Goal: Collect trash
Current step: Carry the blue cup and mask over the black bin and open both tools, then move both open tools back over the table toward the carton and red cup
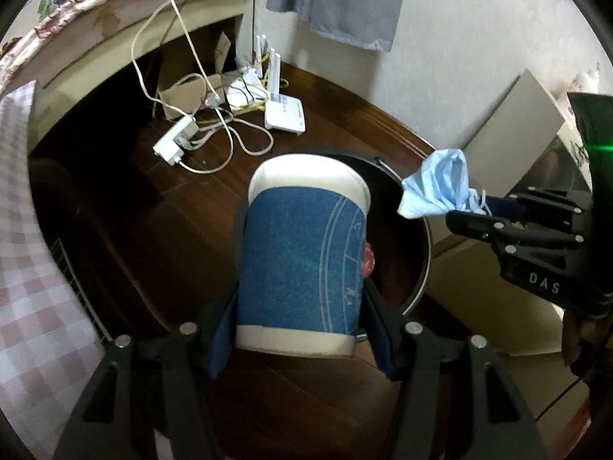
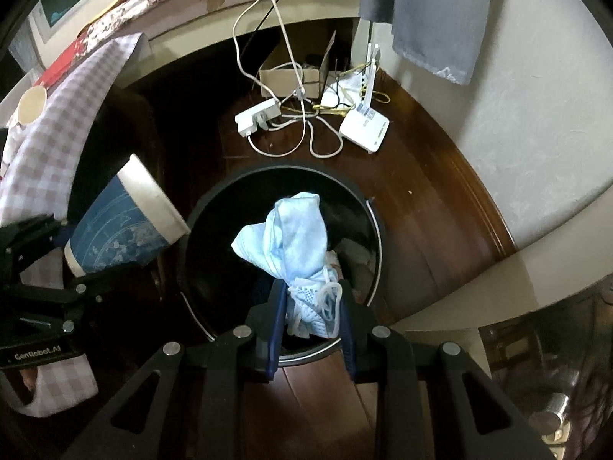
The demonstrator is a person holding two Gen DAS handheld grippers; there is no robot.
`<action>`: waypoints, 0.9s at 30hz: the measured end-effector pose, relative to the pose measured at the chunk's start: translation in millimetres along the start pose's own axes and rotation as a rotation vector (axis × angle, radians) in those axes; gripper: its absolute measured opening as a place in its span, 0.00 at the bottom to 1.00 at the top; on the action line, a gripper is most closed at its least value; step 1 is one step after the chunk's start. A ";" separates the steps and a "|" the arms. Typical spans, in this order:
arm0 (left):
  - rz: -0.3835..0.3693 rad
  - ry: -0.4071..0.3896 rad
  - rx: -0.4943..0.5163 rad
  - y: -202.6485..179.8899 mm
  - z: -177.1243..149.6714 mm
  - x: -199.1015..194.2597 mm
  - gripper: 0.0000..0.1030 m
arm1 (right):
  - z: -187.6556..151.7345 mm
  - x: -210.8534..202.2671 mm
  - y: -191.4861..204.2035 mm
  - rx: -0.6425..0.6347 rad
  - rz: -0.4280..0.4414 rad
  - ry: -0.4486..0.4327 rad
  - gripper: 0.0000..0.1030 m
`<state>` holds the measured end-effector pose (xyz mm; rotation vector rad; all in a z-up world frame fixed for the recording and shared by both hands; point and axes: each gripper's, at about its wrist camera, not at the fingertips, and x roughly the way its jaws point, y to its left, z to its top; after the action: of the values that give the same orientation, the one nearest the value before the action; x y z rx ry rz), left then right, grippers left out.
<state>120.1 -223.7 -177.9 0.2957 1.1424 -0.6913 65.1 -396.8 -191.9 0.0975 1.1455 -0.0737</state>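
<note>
My left gripper (image 1: 302, 268) is shut on a blue-and-white paper cup (image 1: 302, 253), held over the near rim of a round black trash bin (image 1: 419, 268) on the dark wood floor. In the right wrist view the same paper cup (image 2: 122, 226) hangs tilted at the bin's left edge. A crumpled light-blue face mask (image 2: 295, 245) is pinched in my right gripper (image 2: 312, 295), straight above the open mouth of the trash bin (image 2: 214, 207). From the left wrist view the face mask (image 1: 436, 188) and right gripper (image 1: 473, 207) hang over the bin's far right rim.
Beyond the bin lie a white power strip (image 2: 256, 115), tangled cables, a white router (image 2: 364, 126) and a cardboard box (image 2: 291, 76). A checked cloth (image 2: 57, 142) drapes a table at the left. A grey garment (image 2: 433, 11) hangs on the wall. A cabinet (image 1: 509, 122) stands to the right.
</note>
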 end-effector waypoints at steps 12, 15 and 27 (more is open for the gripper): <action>-0.016 0.079 -0.085 4.8 7.0 38.9 0.90 | -8.8 62.5 11.0 -0.184 -0.053 0.074 0.62; 0.026 0.049 -0.083 7.1 2.2 24.7 0.95 | -15.7 67.1 -0.9 -0.149 -0.063 0.076 0.70; 0.108 -0.110 -0.109 20.8 -7.3 -49.0 0.99 | -5.4 -4.9 -9.2 0.074 -0.008 -0.023 0.91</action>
<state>116.4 -186.7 -139.2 0.2228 1.0474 -0.5413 57.2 -405.3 -190.0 0.1574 1.1208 -0.1237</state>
